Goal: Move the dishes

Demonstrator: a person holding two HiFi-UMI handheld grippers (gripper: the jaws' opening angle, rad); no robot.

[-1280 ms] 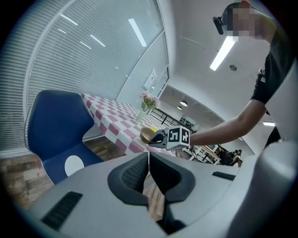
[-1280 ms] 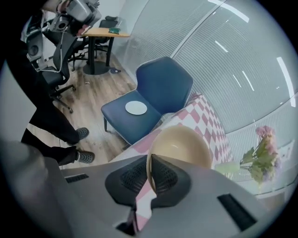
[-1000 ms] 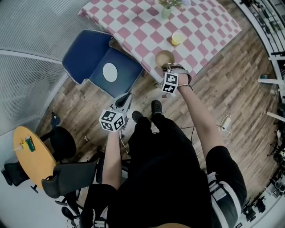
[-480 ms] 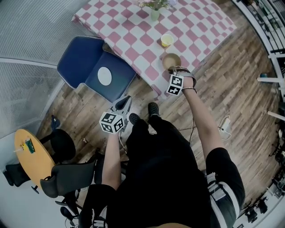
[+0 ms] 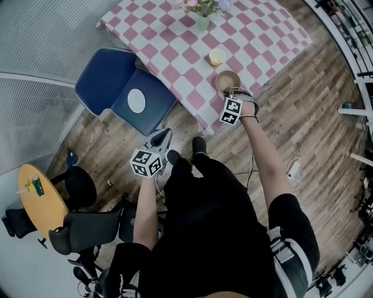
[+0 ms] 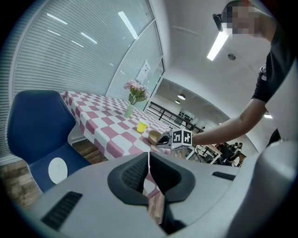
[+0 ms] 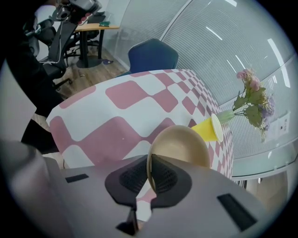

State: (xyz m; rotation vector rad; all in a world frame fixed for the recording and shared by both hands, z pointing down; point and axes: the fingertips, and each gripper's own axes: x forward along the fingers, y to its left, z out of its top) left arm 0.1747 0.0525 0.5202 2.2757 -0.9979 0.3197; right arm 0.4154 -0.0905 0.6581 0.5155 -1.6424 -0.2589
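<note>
My right gripper (image 5: 231, 93) (image 7: 150, 174) is shut on the rim of a tan bowl (image 5: 227, 80) (image 7: 184, 145), holding it over the near edge of the pink-and-white checked table (image 5: 175, 41) (image 7: 116, 111). A yellow cup (image 5: 217, 56) (image 7: 208, 128) stands just beyond the bowl. My left gripper (image 5: 161, 138) (image 6: 147, 173) hangs shut and empty over the floor, below the table edge. In the left gripper view the tan bowl (image 6: 154, 136) and the right gripper (image 6: 164, 138) show at the table's near corner.
A blue chair (image 5: 125, 87) (image 6: 35, 135) with a white disc (image 5: 136, 100) on its seat stands left of the table. A vase of flowers (image 5: 201, 13) (image 7: 247, 104) is at the table's far side. A round wooden table (image 5: 38, 201) and black office chairs (image 5: 87, 230) are behind left.
The right gripper has carried the tan bowl up and to the right, closer to the yellow cup. The left gripper has barely moved.
</note>
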